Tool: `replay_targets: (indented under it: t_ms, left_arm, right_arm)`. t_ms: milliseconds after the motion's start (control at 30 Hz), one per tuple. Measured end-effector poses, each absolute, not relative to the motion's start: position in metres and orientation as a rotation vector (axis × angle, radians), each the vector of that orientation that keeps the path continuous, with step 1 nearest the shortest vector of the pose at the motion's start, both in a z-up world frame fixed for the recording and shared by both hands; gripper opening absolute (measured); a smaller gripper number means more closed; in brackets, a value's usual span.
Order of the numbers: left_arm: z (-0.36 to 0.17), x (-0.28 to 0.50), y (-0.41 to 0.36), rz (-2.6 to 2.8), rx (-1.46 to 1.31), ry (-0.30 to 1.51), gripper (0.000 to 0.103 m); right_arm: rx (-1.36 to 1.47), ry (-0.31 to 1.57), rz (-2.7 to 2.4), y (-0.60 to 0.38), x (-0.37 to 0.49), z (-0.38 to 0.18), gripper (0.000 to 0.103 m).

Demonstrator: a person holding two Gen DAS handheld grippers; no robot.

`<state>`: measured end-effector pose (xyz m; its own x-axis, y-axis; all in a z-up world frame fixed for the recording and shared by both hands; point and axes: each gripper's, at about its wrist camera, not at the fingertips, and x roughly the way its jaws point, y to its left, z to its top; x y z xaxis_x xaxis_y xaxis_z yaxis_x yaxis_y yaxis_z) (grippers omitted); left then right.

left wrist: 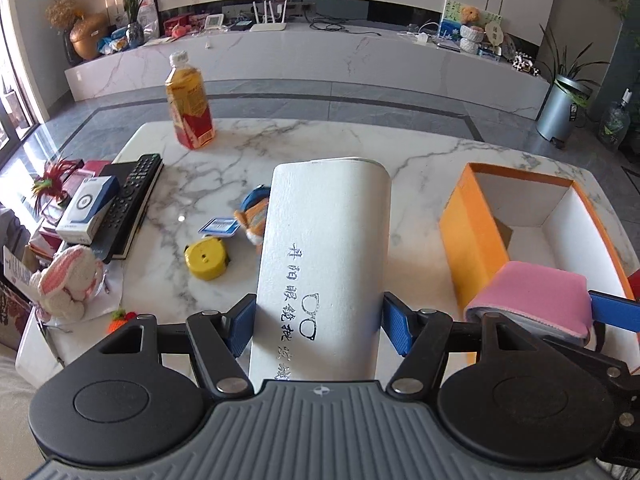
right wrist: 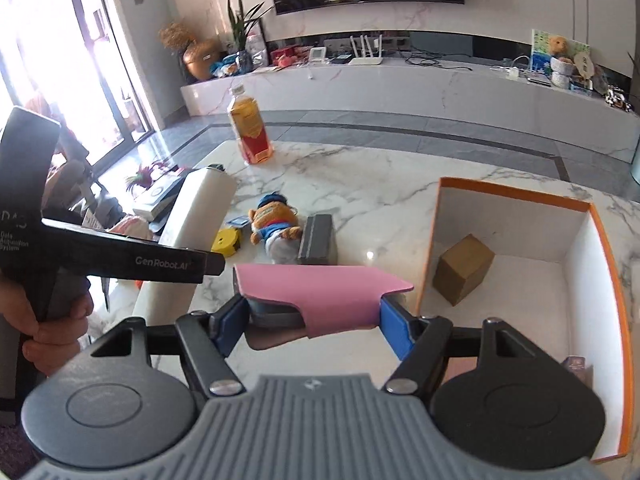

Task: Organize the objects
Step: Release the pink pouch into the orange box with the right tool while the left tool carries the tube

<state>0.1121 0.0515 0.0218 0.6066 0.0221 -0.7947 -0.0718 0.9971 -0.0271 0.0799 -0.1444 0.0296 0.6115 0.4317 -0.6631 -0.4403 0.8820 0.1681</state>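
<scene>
The white case (left wrist: 324, 256) is clamped lengthwise in the left gripper (left wrist: 318, 322), the pink pouch (right wrist: 316, 292) gripped by the right gripper (right wrist: 314, 326), nearer the orange box (right wrist: 608, 272) lying ahead-right.

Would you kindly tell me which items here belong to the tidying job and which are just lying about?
In the job:
- white glasses case, in the left tool
- pink case, in the right tool
- orange box

Lying about:
- drink bottle
- remote control
- crocheted bunny
</scene>
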Motion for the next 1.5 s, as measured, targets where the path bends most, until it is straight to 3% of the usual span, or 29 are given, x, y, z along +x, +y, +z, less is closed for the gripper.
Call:
replay_targets:
  t_ms: [300,600,1333,1500]
  left_arm:
    - [0.032,0.142,-0.021,-0.046,-0.097,0.899,0.076]
    - [0.021,0.164,-0.056,-0.13,-0.148,0.953,0.076]
    - [0.007,0.182,-0.059,-0.057,-0.143,0.978,0.076]
    - [0.007,0.184,-0.054,-0.054,-0.166,0.976,0.076]
  right_arm:
    - [0.012,0.747,0.326,-0.224,0.108,0.038,0.072]
    - [0.04,0.831,0.237,-0.268,0.161,-0.009,0.072]
    - [-0.208,1.015,0.145,-0.234,0.212,-0.098,0.072]
    - [-0.161,1.072,0.175,-0.238,0.214,-0.09,0.078]
